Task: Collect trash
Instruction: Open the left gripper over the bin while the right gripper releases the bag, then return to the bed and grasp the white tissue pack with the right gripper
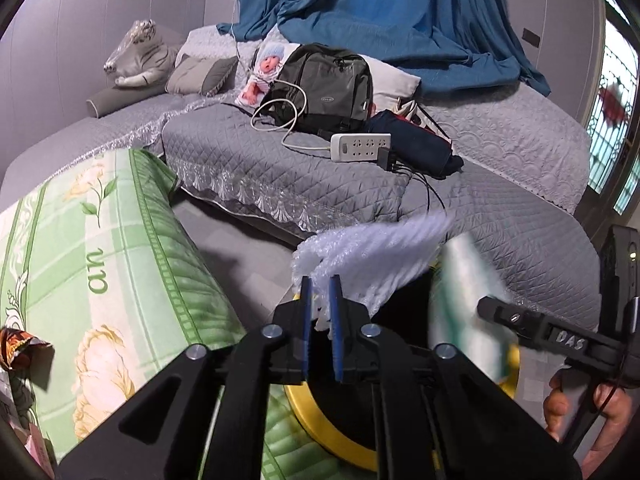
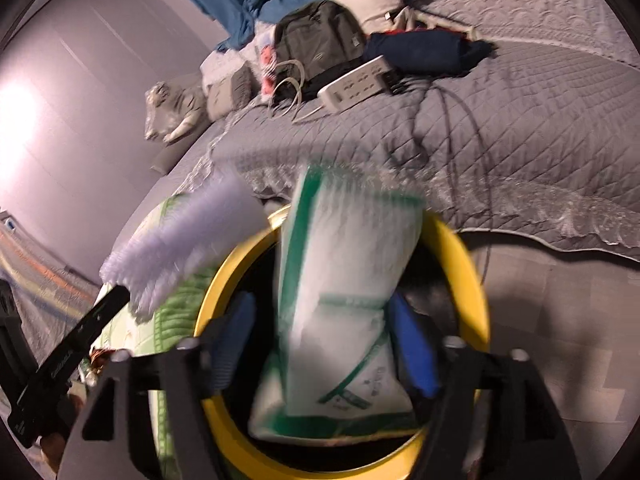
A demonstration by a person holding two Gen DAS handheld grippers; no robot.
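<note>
Your left gripper [image 1: 320,312] has its blue pads [image 1: 306,320] drawn close together, pinching white bubble wrap [image 1: 360,256] between them. Your right gripper [image 2: 324,344] has its blue pads [image 2: 412,356] spread wide, with a white-and-green packet [image 2: 344,300] blurred between them; whether either pad touches it can't be told. Your right hand [image 1: 580,412] grips that tool's handle

The setting is a lived-in home room with a sofa or bed. Indicators: a large grey quilted cover [image 1: 248,160] with lace trim spread over the cushions, grey pillows [image 1: 200,74], a plush tiger [image 1: 140,56], a baby doll [image 1: 264,68], a backpack [image 1: 324,88], a white power strip [image 1: 360,147] with cables, and blue drapery [image 1: 380,12] against the wall.
</note>
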